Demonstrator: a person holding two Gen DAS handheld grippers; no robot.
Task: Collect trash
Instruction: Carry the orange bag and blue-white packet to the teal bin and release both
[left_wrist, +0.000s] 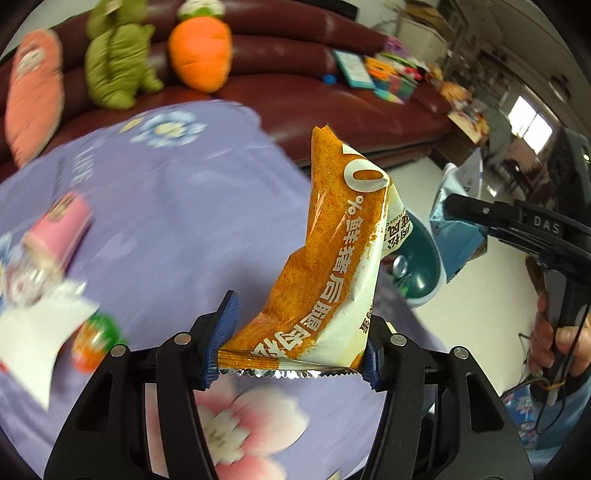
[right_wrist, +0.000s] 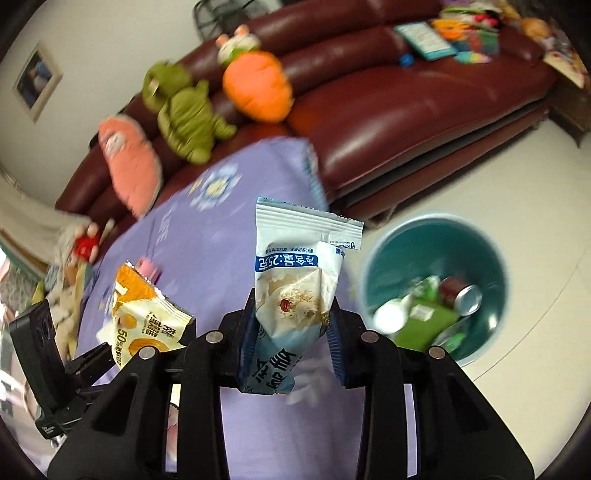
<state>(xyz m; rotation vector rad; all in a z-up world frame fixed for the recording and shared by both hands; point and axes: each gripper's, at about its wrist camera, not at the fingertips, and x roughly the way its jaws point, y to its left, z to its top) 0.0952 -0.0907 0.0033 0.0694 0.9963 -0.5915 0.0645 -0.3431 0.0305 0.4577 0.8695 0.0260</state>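
My left gripper (left_wrist: 295, 332) is shut on an orange and white snack wrapper (left_wrist: 332, 258), held up above the purple flowered tablecloth (left_wrist: 184, 206). My right gripper (right_wrist: 293, 314) is shut on a white and blue snack wrapper (right_wrist: 295, 280), also held above the cloth. The teal trash bin (right_wrist: 436, 236) stands on the floor to the right of the table and holds a can, a green carton and other trash. In the left wrist view the bin (left_wrist: 417, 258) shows behind the orange wrapper, with the right gripper (left_wrist: 454, 206) and its blue wrapper above it. The orange wrapper (right_wrist: 140, 314) also shows in the right wrist view.
A pink cup (left_wrist: 62, 225), a white paper (left_wrist: 37, 332) and an orange-green packet (left_wrist: 96, 339) lie on the cloth at the left. A dark red sofa (right_wrist: 406, 122) with plush toys (right_wrist: 184, 114) and books stands behind the table. Pale floor surrounds the bin.
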